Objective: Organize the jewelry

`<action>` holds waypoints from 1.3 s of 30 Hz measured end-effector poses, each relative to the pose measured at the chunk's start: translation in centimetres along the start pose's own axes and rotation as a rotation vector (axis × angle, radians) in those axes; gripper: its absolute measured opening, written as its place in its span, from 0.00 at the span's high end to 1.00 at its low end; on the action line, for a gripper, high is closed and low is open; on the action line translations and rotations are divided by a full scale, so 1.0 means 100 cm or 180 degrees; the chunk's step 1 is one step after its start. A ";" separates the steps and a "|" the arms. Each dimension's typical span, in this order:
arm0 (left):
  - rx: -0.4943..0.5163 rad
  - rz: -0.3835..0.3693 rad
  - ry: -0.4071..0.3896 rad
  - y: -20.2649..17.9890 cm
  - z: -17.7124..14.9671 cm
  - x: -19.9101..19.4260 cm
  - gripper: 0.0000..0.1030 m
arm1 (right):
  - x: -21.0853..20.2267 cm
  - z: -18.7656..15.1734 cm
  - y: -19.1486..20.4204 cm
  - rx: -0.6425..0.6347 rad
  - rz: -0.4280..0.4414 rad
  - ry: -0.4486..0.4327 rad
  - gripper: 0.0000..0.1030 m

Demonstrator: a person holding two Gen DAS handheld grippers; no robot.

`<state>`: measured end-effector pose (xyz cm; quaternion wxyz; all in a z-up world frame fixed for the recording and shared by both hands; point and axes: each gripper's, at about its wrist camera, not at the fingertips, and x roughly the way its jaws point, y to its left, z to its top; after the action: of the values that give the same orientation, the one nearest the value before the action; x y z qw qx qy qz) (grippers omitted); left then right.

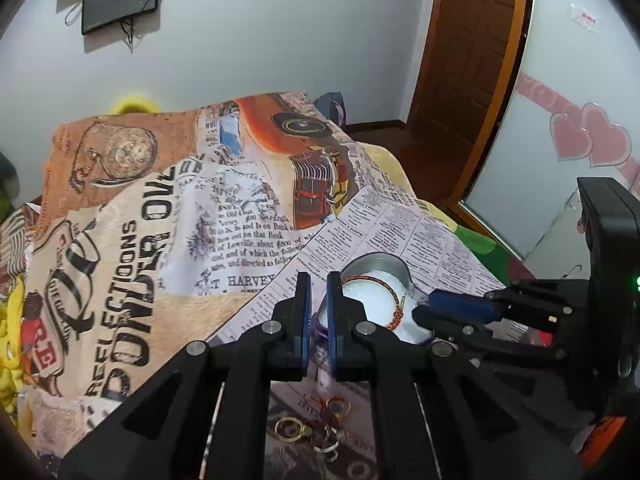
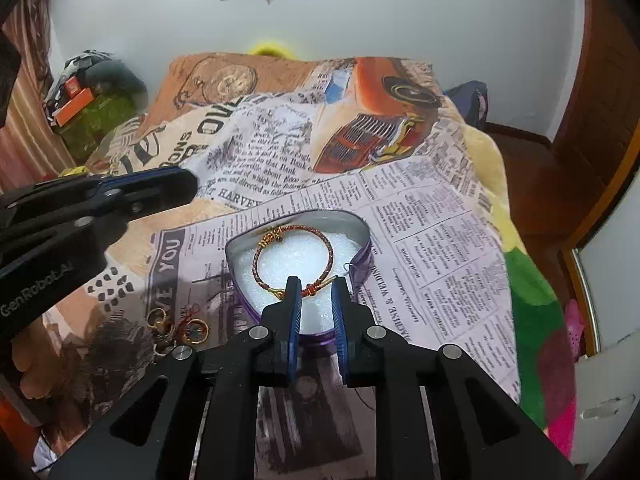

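A heart-shaped metal tin [image 2: 362,236] with white foam inside lies on the printed paper; it also shows in the left wrist view [image 1: 394,266]. A red and gold braided bracelet [image 2: 262,250] lies flat on the foam, also in the left wrist view [image 1: 394,300]. My right gripper [image 2: 316,284] is open, its fingertips on either side of the bracelet's near knot. My left gripper [image 1: 318,280] hovers left of the tin with its jaws a small gap apart and nothing between them. Several gold rings and earrings [image 2: 192,330] lie on the paper left of the tin, also in the left wrist view [image 1: 292,428].
A newspaper-print sheet [image 2: 432,248] covers a printed blanket [image 2: 224,80] on the bed. Bags and clutter [image 2: 88,88] sit at the bed's far left. A wooden door [image 1: 464,40] and a mirror with heart stickers [image 1: 588,136] stand to the right.
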<state>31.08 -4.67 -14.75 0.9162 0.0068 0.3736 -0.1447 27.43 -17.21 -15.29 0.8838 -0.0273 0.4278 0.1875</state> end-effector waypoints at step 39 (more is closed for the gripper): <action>-0.0293 0.0375 0.0360 0.035 -0.091 -0.074 0.80 | -0.027 -0.036 0.060 -0.0269 0.0201 0.0054 0.64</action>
<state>20.76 1.75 -16.60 0.8999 -0.0053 0.4299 -0.0726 21.07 -13.21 -14.89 0.8719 -0.0526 0.4276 0.2329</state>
